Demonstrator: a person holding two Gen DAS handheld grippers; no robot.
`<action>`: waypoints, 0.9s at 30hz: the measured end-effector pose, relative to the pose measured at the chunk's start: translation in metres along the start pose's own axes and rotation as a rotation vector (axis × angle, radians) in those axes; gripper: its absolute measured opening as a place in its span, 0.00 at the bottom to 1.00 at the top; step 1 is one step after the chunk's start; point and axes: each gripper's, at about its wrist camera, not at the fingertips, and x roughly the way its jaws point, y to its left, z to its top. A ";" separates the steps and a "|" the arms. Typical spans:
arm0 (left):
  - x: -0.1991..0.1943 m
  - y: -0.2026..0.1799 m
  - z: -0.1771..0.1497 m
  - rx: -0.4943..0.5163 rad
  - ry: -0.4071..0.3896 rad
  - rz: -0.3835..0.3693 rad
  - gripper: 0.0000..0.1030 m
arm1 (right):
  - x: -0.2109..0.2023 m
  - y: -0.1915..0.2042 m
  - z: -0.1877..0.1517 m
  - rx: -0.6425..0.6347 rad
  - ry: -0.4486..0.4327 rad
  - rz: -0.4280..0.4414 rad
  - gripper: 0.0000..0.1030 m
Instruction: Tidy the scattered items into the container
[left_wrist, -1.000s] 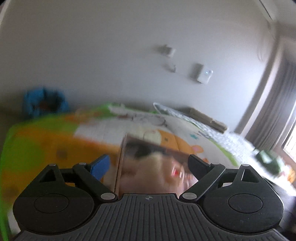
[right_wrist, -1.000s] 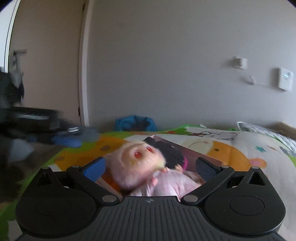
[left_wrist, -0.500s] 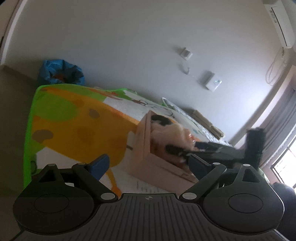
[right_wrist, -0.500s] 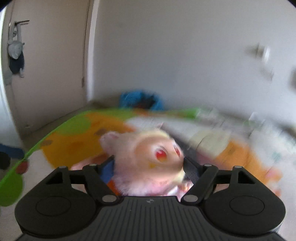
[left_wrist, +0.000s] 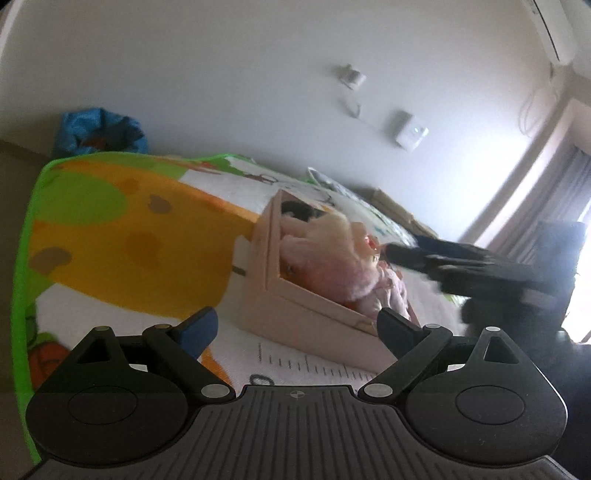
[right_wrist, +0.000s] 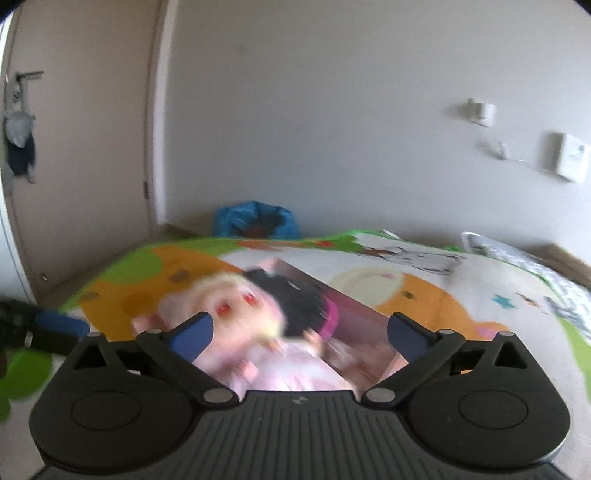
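Now the pale plush doll (right_wrist: 236, 314) with red eyes lies in the pink box (left_wrist: 314, 314), heaped over a black plush toy (right_wrist: 295, 299) beside it. The box sits on the bright play mat (left_wrist: 129, 236). My right gripper (right_wrist: 299, 334) hovers just above the doll, its jaws opening wide; the doll shows between them, but the pads do not press on it. My left gripper (left_wrist: 297, 325) hangs in front of the box, spread wide and holding nothing. A blue bag (right_wrist: 255, 221) rests by the wall beyond the mat.
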 end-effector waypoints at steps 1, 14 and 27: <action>0.005 -0.002 0.001 0.001 0.001 -0.014 0.93 | 0.000 0.000 -0.006 -0.015 0.020 -0.019 0.99; 0.067 -0.029 0.008 -0.004 0.063 -0.041 0.96 | 0.026 -0.031 -0.038 0.016 0.071 -0.241 1.00; 0.061 -0.085 -0.027 0.283 -0.001 0.289 1.00 | -0.024 -0.025 -0.092 0.281 -0.005 -0.298 1.00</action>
